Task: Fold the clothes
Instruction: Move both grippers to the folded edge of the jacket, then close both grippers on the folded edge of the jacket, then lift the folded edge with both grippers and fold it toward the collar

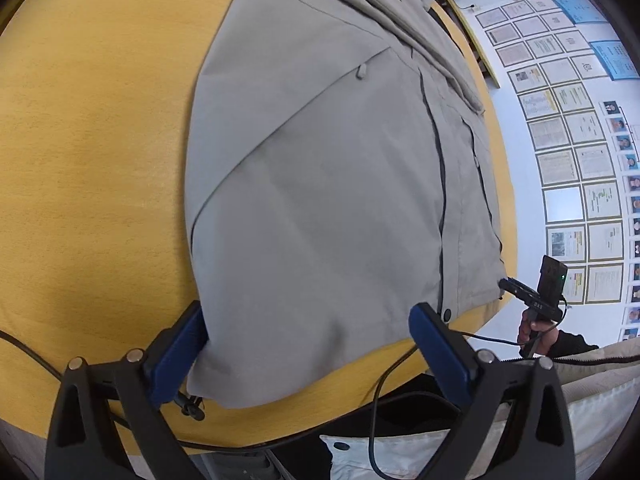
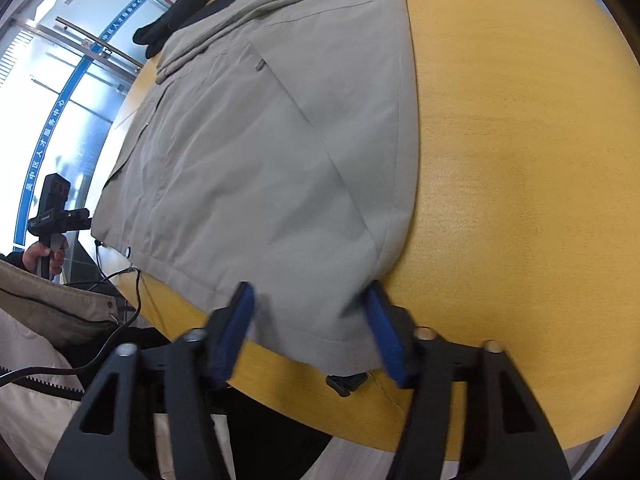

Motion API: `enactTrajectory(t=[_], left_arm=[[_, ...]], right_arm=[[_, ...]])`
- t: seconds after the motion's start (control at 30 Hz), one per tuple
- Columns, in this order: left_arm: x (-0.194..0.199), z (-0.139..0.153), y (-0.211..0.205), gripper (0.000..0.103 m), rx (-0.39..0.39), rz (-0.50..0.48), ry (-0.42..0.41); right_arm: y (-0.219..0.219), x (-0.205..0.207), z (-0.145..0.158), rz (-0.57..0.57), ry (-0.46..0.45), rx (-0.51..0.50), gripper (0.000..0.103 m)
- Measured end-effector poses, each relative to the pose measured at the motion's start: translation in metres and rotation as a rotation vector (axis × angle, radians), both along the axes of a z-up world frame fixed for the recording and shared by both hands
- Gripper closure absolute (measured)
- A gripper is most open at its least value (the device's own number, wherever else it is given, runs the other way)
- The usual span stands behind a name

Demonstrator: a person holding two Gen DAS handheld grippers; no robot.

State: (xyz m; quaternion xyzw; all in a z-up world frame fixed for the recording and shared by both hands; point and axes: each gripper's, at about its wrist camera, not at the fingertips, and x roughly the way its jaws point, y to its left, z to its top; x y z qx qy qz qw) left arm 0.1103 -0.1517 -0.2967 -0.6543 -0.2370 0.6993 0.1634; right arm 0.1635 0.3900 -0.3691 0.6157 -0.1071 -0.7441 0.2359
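A grey jacket lies flat on the yellow wooden table, its hem at the near edge. My left gripper is open wide over the hem's left corner, and its left pad touches the jacket's side edge. My right gripper straddles the hem's other corner. Its blue pads stand either side of the flat cloth, with a gap still between them. Each wrist view shows the other gripper, right and left, held in a hand beside the jacket.
A black drawstring toggle hangs at the hem. Black cables trail over the table's near edge. A dark garment lies at the far end. The person's beige coat is close below.
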Motion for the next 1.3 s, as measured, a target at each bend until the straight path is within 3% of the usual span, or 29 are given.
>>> enactTrajectory(t=[0.03, 0.07, 0.2, 0.3, 0.4, 0.43, 0.5, 0.53, 0.6, 0.7, 0.77, 0.9, 1.03, 1.1, 1.17, 1.3], left_arm=[[-0.001, 0.000, -0.001, 0.005, -0.007, 0.001, -0.003], [-0.003, 0.000, -0.002, 0.007, -0.014, -0.002, -0.005], [-0.004, -0.001, -0.007, 0.019, -0.038, -0.005, -0.017], [-0.002, 0.000, -0.016, 0.037, -0.060, 0.000, -0.033], [0.001, 0.000, -0.024, 0.039, -0.058, -0.001, -0.046], [0.000, 0.000, -0.024, 0.039, -0.061, -0.008, -0.049], [-0.003, -0.001, -0.020, 0.036, -0.068, -0.021, -0.055], [-0.004, -0.001, -0.018, 0.032, -0.071, -0.028, -0.058], [-0.005, -0.001, -0.014, 0.024, -0.073, -0.044, -0.058], [-0.008, 0.000, -0.006, 0.017, -0.089, -0.059, -0.059], [-0.008, 0.000, -0.005, 0.017, -0.100, -0.064, -0.061], [-0.008, 0.000, -0.011, 0.029, -0.113, -0.051, -0.082], [-0.007, -0.001, -0.023, 0.069, -0.180, -0.053, -0.121], [-0.003, -0.003, -0.033, 0.076, -0.178, -0.034, -0.149], [0.000, -0.003, -0.043, 0.089, -0.155, -0.018, -0.167], [0.001, 0.009, -0.048, 0.100, -0.107, -0.017, -0.179]], right_arm=[[-0.001, -0.003, -0.001, 0.001, -0.005, 0.016, 0.074], [-0.002, -0.006, -0.002, 0.002, -0.010, 0.032, 0.079], [-0.009, -0.009, -0.002, 0.042, -0.002, 0.082, 0.081], [-0.006, -0.012, -0.003, 0.037, -0.020, 0.085, 0.084], [-0.005, -0.013, -0.004, 0.027, -0.037, 0.073, 0.084], [-0.004, -0.014, -0.003, 0.017, -0.046, 0.069, 0.080], [-0.002, -0.012, 0.001, 0.008, -0.024, 0.116, 0.056], [-0.001, -0.010, 0.004, 0.004, -0.007, 0.151, 0.030], [0.009, -0.007, 0.002, -0.017, -0.023, 0.154, 0.024], [0.010, -0.009, 0.002, -0.007, -0.038, 0.115, 0.034], [0.007, -0.011, -0.003, 0.009, -0.079, 0.074, 0.084], [-0.008, -0.014, -0.003, 0.030, -0.065, 0.094, 0.093], [0.001, -0.014, 0.000, 0.008, -0.083, 0.050, 0.097], [0.004, -0.012, 0.009, 0.003, -0.072, 0.013, 0.098], [0.009, -0.010, 0.020, 0.009, -0.064, -0.033, 0.099], [0.003, -0.013, 0.047, 0.053, -0.029, -0.085, 0.100]])
